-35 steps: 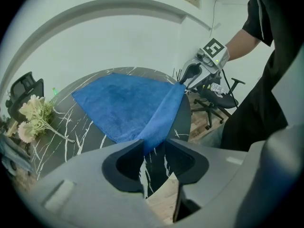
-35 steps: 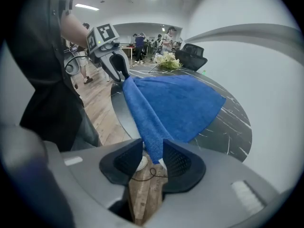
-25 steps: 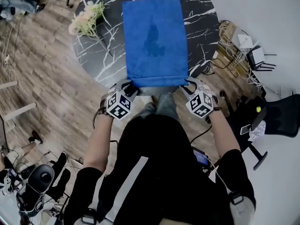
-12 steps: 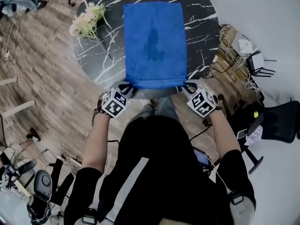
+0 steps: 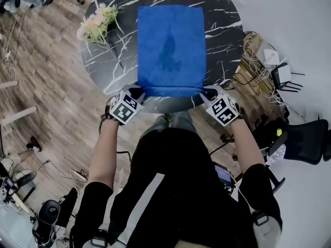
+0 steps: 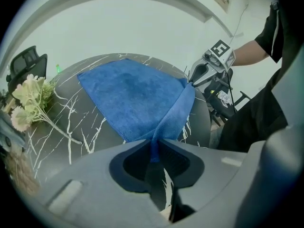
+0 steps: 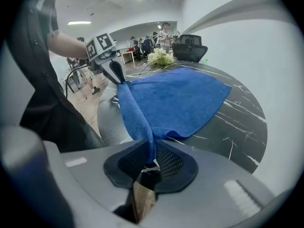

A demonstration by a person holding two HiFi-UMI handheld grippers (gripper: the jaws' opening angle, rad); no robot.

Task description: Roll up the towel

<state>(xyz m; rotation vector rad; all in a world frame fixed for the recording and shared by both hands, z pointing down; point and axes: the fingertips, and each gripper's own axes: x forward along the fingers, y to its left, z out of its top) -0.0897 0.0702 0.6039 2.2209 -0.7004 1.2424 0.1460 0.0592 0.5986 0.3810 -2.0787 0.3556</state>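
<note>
Head view, blue towel (image 5: 170, 45) spread on dark marble table (image 5: 222, 30), near edge raised at both corners, left gripper view, left gripper (image 6: 155, 148) just closed, pinching towel's near left corner, right gripper view, right gripper (image 7: 151, 153) just closed, pinching near right corner.

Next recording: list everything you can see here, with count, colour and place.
towel: 1, blue, spread on the table, near edge lifted
table: 1, round, black marble with white veins, centre
flowers: 1 bunch, cream and green, table's left edge
office chair: 1, black, floor at right
cables: 1 tangle, pale, floor right of the table
left gripper: 1, grey, jaws just closed on towel's near left corner
right gripper: 1, grey, jaws just closed on towel's near right corner
</note>
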